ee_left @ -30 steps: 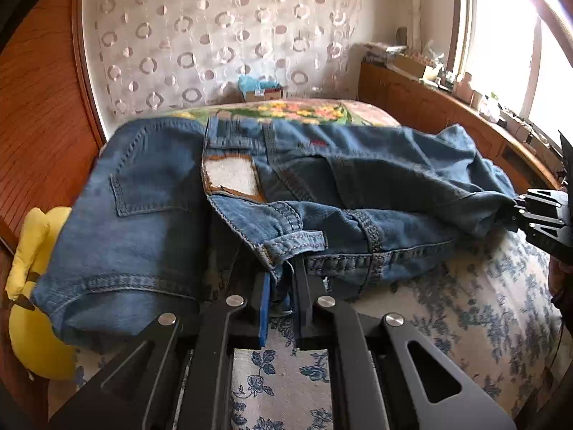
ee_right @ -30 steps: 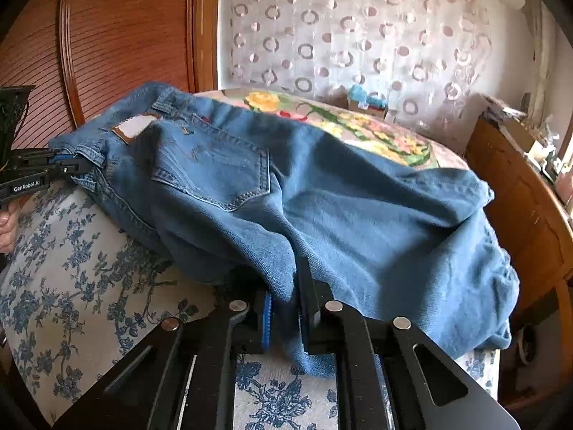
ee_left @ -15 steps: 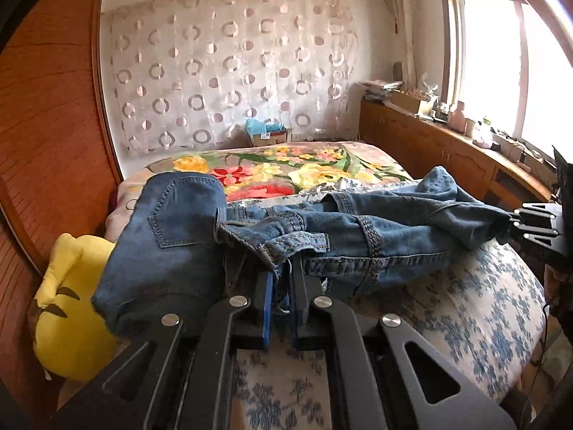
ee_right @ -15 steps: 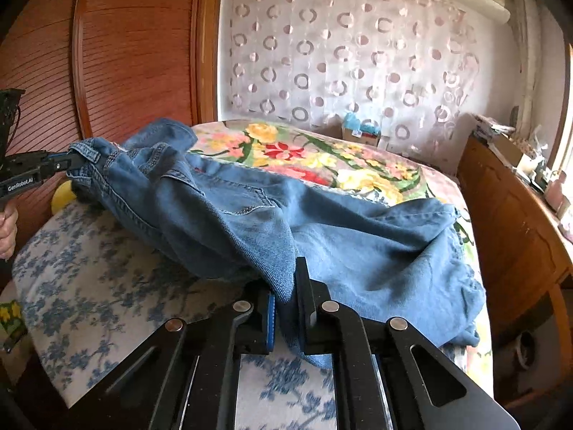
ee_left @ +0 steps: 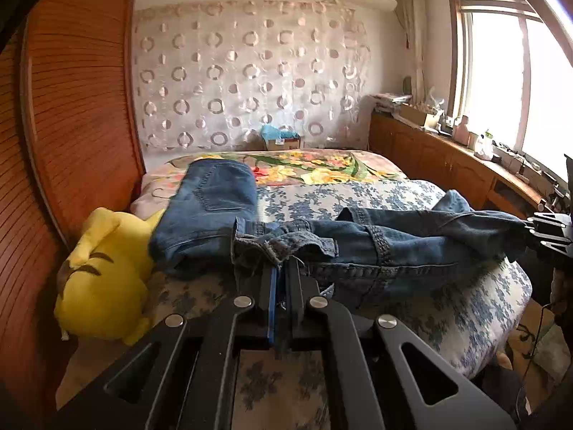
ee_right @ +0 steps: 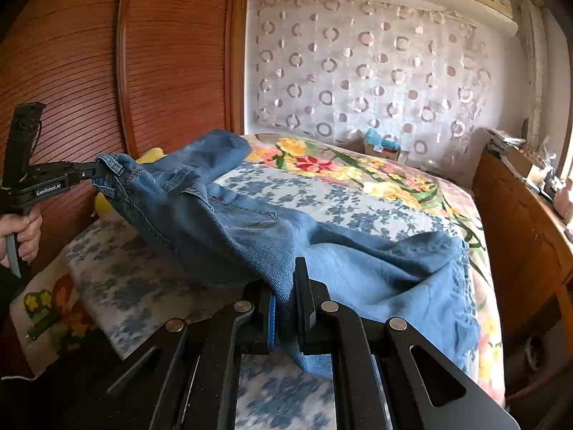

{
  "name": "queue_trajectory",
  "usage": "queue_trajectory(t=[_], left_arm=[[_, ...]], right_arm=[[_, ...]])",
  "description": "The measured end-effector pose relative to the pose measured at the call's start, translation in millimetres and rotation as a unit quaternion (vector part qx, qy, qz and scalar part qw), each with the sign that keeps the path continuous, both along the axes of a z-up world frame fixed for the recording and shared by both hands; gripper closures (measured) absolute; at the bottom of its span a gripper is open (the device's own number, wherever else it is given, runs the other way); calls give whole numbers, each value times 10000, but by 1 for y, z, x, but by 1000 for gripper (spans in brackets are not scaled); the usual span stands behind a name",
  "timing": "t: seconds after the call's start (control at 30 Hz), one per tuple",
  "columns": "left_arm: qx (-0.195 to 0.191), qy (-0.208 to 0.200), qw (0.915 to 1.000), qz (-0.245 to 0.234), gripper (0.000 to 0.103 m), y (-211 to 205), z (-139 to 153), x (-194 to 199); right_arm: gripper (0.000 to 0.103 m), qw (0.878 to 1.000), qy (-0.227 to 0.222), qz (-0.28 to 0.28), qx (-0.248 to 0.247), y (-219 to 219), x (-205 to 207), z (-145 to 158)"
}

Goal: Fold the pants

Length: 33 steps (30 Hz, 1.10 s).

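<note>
My left gripper (ee_left: 281, 279) and right gripper (ee_right: 286, 299) both pinch the jeans (ee_right: 250, 229), hiding their edges; the jeans stretch along the bed's (ee_right: 358, 200) near edge.

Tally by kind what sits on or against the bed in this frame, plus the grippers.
Jeans: 1, held in both grippers
Yellow plush toy: 1, at the bed's edge beside the jeans
Cardboard box at the far end: 1
Grippers: 2, left gripper and right gripper, each clamped on denim
Total: 5
</note>
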<state>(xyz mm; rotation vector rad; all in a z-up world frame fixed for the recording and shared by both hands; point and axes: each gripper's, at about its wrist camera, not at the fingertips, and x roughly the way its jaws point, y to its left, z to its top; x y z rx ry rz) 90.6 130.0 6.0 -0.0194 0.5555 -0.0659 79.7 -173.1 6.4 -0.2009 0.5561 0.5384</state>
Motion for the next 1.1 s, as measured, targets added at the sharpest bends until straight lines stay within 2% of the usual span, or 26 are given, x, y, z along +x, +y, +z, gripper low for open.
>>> queue_trajectory(t=[0.17, 0.4, 0.47, 0.6, 0.67, 0.77, 0.83, 0.9, 1.1], left_arm=[[-37, 149, 9998, 152, 99, 17, -8, -23], [-83, 790, 9968, 37, 98, 16, -57, -26], [-26, 858, 9963, -2, 98, 13, -64, -29], [-71, 897, 9959, -47, 98, 8, -64, -34], [2, 883, 9961, -13, 93, 6, -61, -36], [60, 716, 9974, -55, 77, 2, -53, -41], [13, 584, 9982, -105, 58, -1, -47, -45], [11, 483, 9987, -190, 58, -7, -42, -46], [-53, 536, 9976, -441, 57, -30, -41, -29]], right_arm=[[95, 9994, 183, 212, 179, 1, -21, -6], [94, 9971, 681, 213, 256, -8, -7, -34], [91, 9959, 824, 251, 280, -12, -5, -43], [78, 9951, 900, 238, 336, -23, -4, -45], [74, 9948, 908, 167, 437, -29, -9, -44], [68, 9956, 777, 24, 515, -37, -15, -37], [68, 9960, 691, -52, 564, -43, -21, -35], [66, 9965, 613, -131, 560, -48, -26, -35], [62, 9958, 451, -490, 627, -68, -34, -37]])
